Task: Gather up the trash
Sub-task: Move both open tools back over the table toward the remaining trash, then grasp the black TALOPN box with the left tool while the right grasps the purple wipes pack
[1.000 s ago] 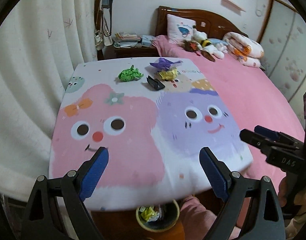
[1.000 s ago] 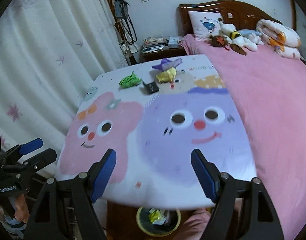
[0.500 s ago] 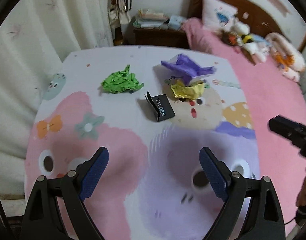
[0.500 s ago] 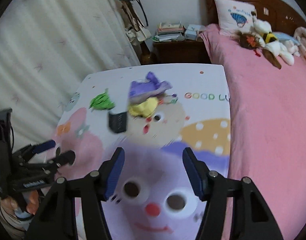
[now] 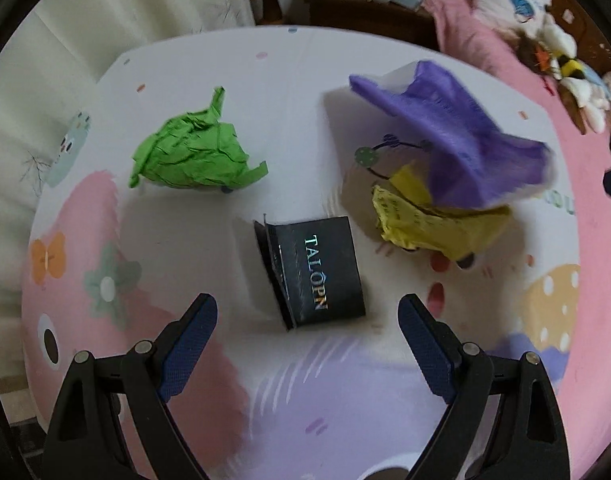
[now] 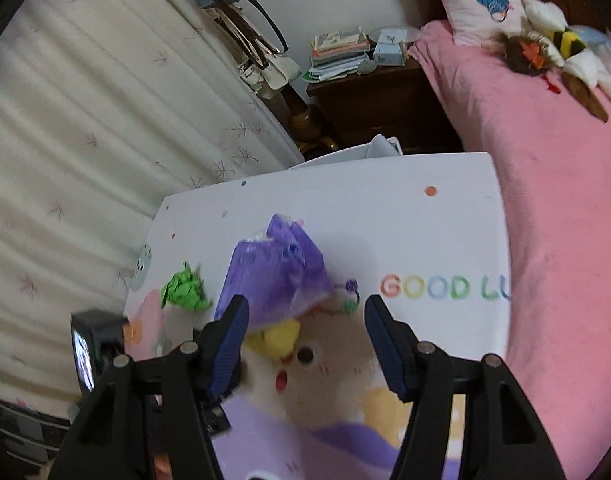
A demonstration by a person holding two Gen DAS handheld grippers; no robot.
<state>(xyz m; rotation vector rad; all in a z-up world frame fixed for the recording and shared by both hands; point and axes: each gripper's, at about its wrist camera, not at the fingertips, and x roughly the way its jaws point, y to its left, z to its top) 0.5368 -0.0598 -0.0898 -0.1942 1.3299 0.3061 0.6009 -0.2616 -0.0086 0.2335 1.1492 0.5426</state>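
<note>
Trash lies in four pieces at the far half of the cartoon-printed tabletop (image 5: 233, 40): a crumpled green paper ball (image 5: 189, 156), a small black folded card sleeve with silver lettering (image 5: 313, 272), a crinkled purple plastic wrapper (image 5: 453, 136) and, partly under it and touching it, a scrunched yellow paper wad (image 5: 433, 224). The left gripper (image 5: 307, 344) hangs over the black sleeve with its jaws spread wide and nothing between them. The right gripper (image 6: 305, 332) points at the purple wrapper (image 6: 277, 276) and the yellow wad (image 6: 279, 338), its jaws parted somewhat less than fully and empty. All four pieces look very light. The paper should crush and hold well if pinched across its bulk; the plastic is likely slippery and springy, so a bunched fold is the safer hold. The stiffer sleeve would best be taken across its raised folded edge.
</note>
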